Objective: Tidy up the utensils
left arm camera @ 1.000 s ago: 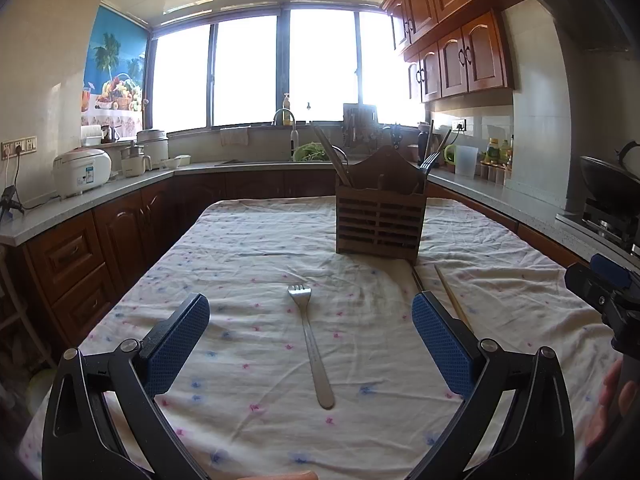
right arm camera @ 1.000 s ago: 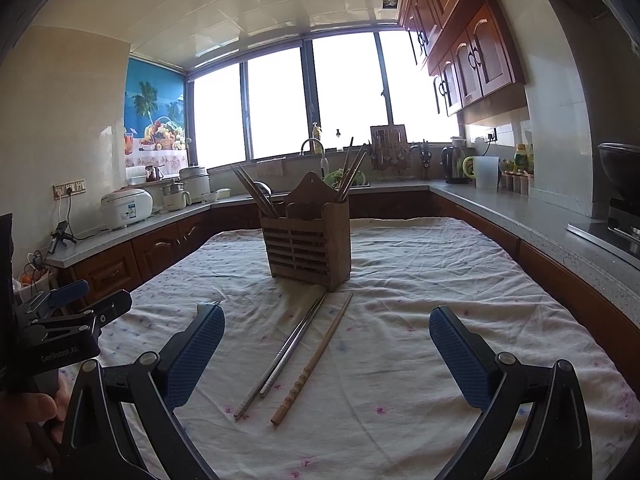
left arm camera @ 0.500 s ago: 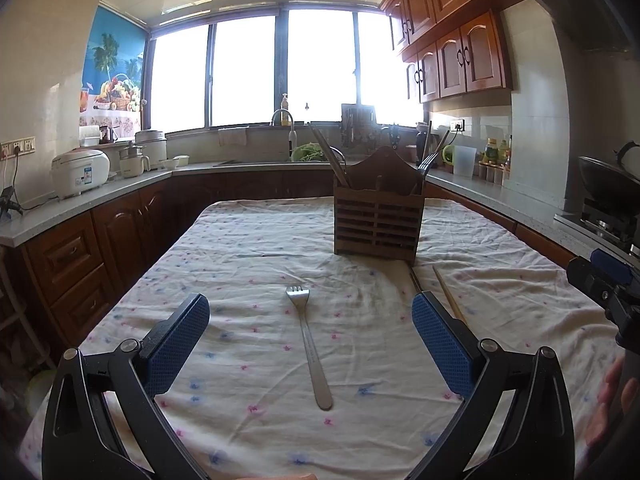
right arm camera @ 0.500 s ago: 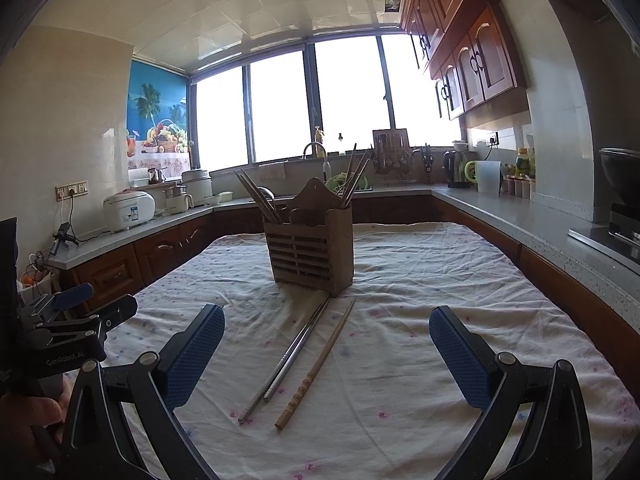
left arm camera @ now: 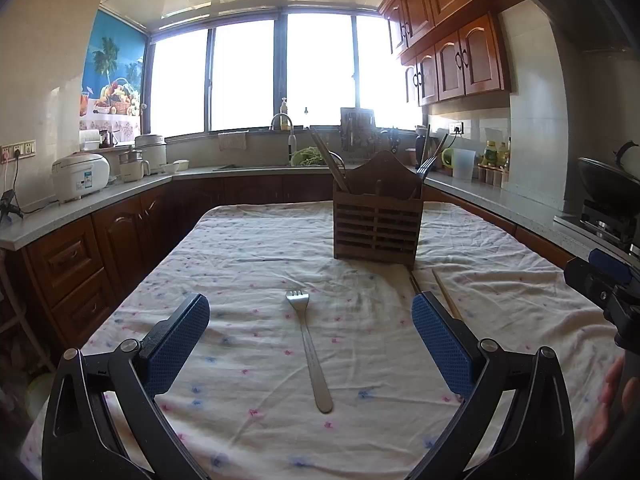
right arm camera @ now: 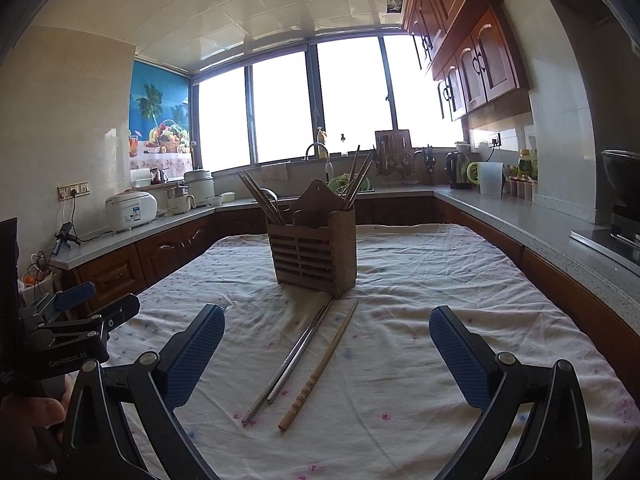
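My left gripper hangs above the table with its jaws spread wide and nothing between them. A steel fork lies flat on the flowered tablecloth right in the gap between the two blue pads, tines pointing away from me and its handle end nearest the gripper, about midway between the fingers. Straight ahead and a little to the right of that gripper stands the wooden utensil holder, upright, with chopsticks and a fork sticking out of its top.

My right gripper is also wide open and holds nothing. In the space between its fingers lie a pair of metal chopsticks and, just beside them to the right, a single wooden chopstick; all three slant from near the holder's front corner back toward the gripper. The metal pair lies close together; the wooden one is apart from them at my end. The holder stands ahead of this gripper, slightly left of centre.
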The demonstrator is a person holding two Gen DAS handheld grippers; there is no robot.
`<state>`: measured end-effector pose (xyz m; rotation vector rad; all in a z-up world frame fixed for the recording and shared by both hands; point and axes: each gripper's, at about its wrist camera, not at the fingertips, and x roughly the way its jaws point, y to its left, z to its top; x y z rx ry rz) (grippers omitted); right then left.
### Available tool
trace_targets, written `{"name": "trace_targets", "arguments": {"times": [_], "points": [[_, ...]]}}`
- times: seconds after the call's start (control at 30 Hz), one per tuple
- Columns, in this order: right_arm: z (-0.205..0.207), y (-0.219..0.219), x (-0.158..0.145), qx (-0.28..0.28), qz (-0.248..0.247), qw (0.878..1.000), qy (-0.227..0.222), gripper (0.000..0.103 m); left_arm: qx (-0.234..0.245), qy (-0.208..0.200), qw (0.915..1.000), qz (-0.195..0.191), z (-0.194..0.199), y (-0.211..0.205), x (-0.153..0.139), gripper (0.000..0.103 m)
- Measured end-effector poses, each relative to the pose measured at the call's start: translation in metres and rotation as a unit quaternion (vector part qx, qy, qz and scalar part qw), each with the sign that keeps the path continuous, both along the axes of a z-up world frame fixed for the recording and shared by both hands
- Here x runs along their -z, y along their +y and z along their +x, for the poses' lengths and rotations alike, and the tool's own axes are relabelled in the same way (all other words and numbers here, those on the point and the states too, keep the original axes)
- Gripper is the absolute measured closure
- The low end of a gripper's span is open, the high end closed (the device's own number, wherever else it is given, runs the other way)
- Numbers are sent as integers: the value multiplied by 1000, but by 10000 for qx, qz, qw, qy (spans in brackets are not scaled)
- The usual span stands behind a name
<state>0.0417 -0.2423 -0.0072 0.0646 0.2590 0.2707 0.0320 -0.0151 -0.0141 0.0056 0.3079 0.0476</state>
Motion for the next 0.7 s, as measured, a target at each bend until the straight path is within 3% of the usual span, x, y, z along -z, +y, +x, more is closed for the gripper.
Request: {"name": "trace_targets", "arguments": {"times": [0.7], "points": [[-1,4,-4,-45,7,10000,-42,0,81,-17,10000,-22,-1,0,1,0]]}}
